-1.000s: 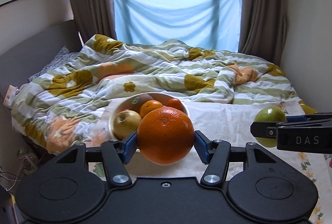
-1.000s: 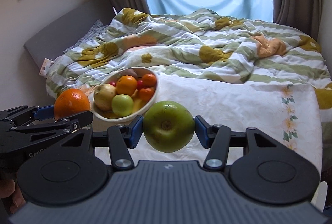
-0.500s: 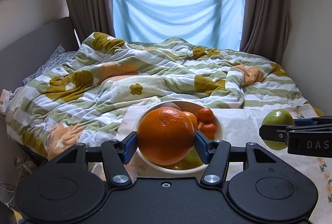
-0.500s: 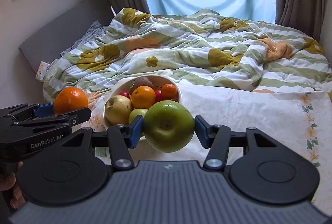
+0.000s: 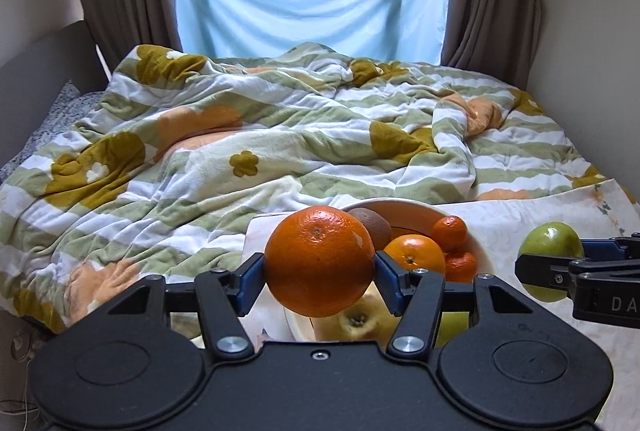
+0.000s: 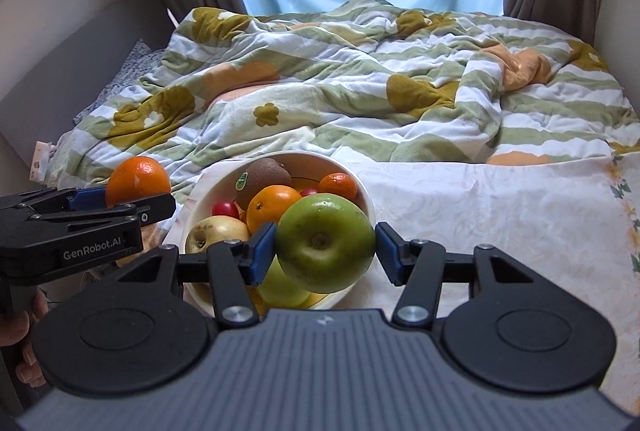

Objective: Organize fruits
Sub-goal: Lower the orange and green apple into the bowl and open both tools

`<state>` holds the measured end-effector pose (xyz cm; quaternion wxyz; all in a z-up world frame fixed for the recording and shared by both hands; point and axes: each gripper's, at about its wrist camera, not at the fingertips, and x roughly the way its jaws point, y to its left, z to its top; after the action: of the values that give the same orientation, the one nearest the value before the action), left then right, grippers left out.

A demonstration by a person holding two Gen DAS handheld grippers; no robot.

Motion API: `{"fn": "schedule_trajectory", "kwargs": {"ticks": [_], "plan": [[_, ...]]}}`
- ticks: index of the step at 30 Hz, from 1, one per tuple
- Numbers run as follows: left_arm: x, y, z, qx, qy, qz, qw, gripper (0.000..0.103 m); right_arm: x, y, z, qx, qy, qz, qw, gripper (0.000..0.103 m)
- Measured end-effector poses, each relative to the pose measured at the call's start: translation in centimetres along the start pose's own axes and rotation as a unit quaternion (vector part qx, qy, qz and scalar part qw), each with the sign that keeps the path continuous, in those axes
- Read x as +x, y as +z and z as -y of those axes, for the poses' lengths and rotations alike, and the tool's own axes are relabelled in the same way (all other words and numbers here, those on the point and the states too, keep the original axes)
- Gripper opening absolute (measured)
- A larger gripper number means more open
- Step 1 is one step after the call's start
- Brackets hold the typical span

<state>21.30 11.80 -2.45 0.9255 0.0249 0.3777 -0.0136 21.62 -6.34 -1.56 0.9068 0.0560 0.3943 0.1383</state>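
Left tool [image 5: 319,273] clamped on a large orange [image 5: 319,260], blue pads pressing both sides, held off the bed just left of the white bowl [image 6: 362,187]. Right tool [image 6: 325,251] clamped on a green apple [image 6: 325,242], above the bowl's near right edge. Bowl on a pale cloth [image 6: 480,199], holding a kiwi [image 6: 262,177], 2 smaller oranges, apples.

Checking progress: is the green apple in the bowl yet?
Out. The green apple is clamped in the right gripper in front of the bowl.
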Motion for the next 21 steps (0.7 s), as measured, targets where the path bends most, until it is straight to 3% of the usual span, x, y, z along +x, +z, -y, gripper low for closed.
{"fn": "schedule_trajectory", "kwargs": {"ticks": [7,21], "plan": [[4.1,1.3,-0.9,0.008,-0.027,-0.030,0.9991,0.063,2.4,0.3,0.1,0.026,-0.028,-0.013,0.999,0.069],[7.7,1.4,-1.4,0.003,-0.052,-0.075,0.9958,0.063,4.7,0.6,0.8,0.050,-0.050,-0.026,0.997,0.069]]}}
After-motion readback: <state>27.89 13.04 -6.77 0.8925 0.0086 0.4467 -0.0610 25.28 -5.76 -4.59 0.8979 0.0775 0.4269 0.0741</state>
